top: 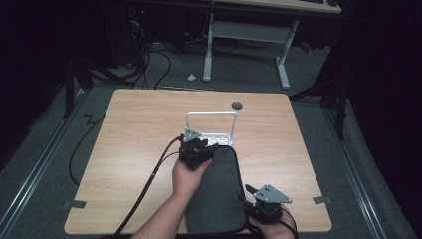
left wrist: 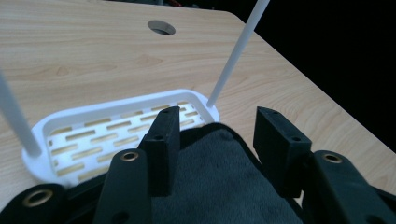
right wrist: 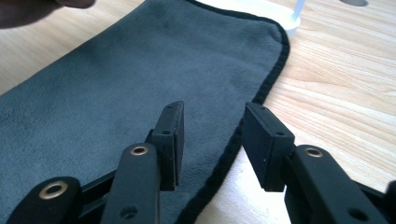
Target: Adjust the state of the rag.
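Note:
A dark grey cloth (top: 219,194) with a black hem lies flat on the wooden table (top: 129,149). Its far end laps onto the base of a white rack (top: 211,115) with a tall hoop handle. My left gripper (top: 201,144) hovers over that far end. In the left gripper view the left gripper (left wrist: 217,135) is open, with the cloth (left wrist: 215,182) just beneath and the slotted white tray (left wrist: 93,114) ahead. My right gripper (top: 251,191) is at the cloth's near right edge. In the right gripper view it (right wrist: 212,135) is open, straddling the hem of the cloth (right wrist: 140,70) without pressing it.
A round cable hole (top: 237,105) sits in the table behind the rack. The table's near edge runs just below my right hand. A white desk frame (top: 283,59) stands on the floor beyond the table. Bare wood lies to the left and right of the cloth.

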